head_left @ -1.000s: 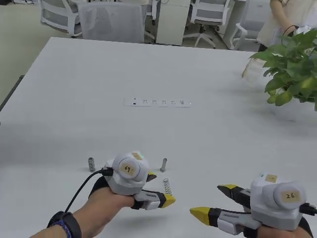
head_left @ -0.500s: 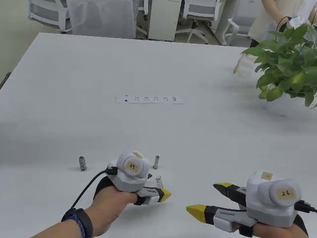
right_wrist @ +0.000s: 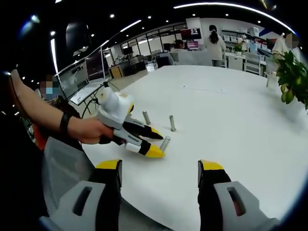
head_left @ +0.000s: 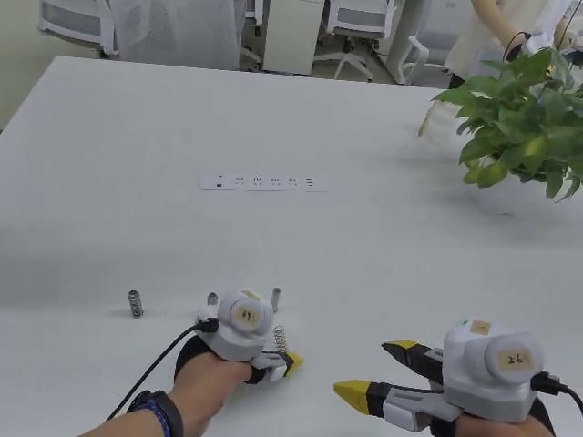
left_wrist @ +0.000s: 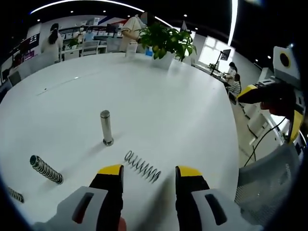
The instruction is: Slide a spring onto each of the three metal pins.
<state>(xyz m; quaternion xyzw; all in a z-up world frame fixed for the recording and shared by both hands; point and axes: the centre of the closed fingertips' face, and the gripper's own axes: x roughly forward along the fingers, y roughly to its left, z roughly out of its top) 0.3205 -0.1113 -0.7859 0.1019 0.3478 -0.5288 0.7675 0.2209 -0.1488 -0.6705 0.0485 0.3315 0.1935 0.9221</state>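
Three small metal pins stand near the table's front edge. The left pin [head_left: 136,303] and middle pin [head_left: 212,299] wear springs; the right pin [head_left: 275,298] [left_wrist: 105,127] is bare. A loose spring [head_left: 280,339] [left_wrist: 142,167] [right_wrist: 165,143] lies flat just in front of the bare pin. My left gripper [head_left: 284,357] [left_wrist: 150,171] is open, low over the table, its yellow tips either side of the near end of that spring. My right gripper [head_left: 375,371] [right_wrist: 160,166] hangs open and holds nothing, off to the right of the spring.
A white power strip [head_left: 263,183] lies mid-table. A potted plant [head_left: 519,118] stands at the far right. Office chairs [head_left: 360,23] and a person stand beyond the far edge. A black cable [head_left: 164,360] trails from the left gripper.
The head camera has shifted. My left gripper has edged right, closer over the loose spring, which lies where it was. The right gripper keeps its place and stays open.
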